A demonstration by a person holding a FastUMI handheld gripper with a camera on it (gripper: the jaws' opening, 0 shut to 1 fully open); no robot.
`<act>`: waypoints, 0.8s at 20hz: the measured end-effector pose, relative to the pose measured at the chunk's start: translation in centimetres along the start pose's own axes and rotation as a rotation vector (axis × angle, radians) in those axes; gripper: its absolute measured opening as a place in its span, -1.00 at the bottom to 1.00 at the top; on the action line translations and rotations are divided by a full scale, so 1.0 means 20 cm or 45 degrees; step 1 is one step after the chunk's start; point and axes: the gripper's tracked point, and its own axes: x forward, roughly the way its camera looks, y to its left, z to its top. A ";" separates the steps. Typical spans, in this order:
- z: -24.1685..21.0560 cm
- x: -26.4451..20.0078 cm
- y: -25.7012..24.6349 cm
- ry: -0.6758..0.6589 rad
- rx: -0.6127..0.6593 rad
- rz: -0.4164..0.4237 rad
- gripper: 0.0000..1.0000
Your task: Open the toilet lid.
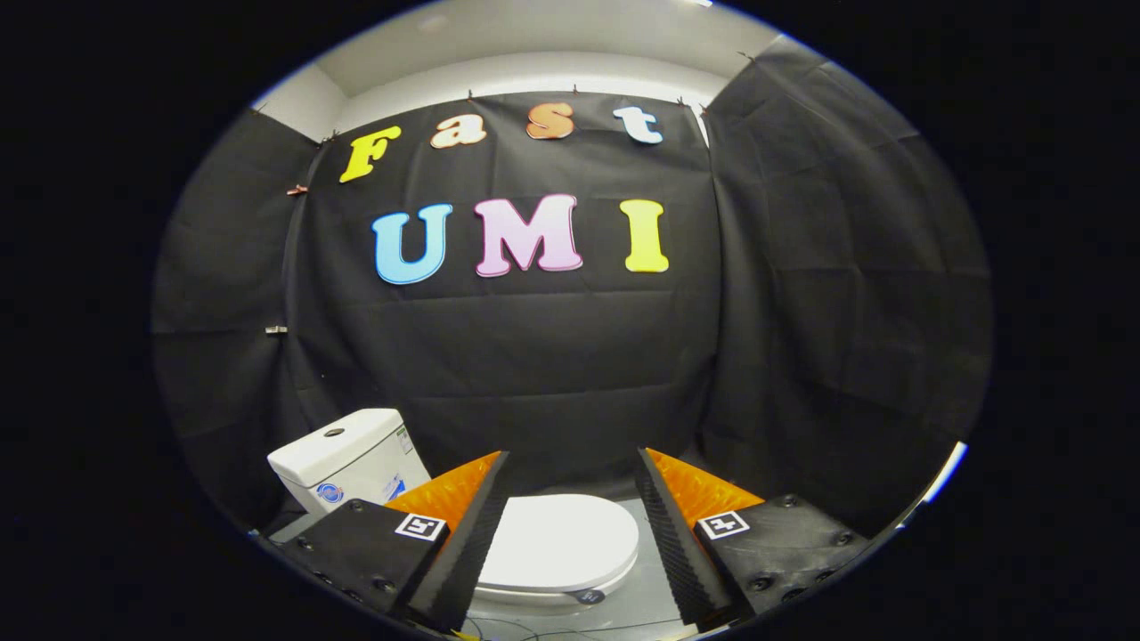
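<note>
The claw [570, 499] stands wide open, its two fingers [468, 543] spread far apart and holding nothing, with a clear gap between them. Through that gap, just ahead of and below the fingertips, lies a small white toilet; its lid [561, 539] is down flat on the bowl, closed, and neither finger touches it. The lid's rounded front edge sits between the two fingers, nearer to the left one, which overlaps its left side in the view. A small dark round mark (too small to make out) sits on the rim [588, 596] under the lid's front edge. Behind the left finger rises the white tank [349, 458], its top bearing a round button [334, 433] and its front face a round sticker and a small label. The toilet rests on a pale grey surface [655, 592] that shows between the lid and the right finger. Each finger base carries a square black-and-white marker [420, 526]. Black cloth [552, 365] hangs as the wall beyond the toilet and down both sides.
</note>
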 end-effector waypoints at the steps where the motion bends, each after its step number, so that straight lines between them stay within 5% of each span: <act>1: -0.06 0.02 -0.02 0.032 0.036 -0.004 0.76; 16: -1.18 0.23 -0.30 0.619 0.743 -0.176 0.73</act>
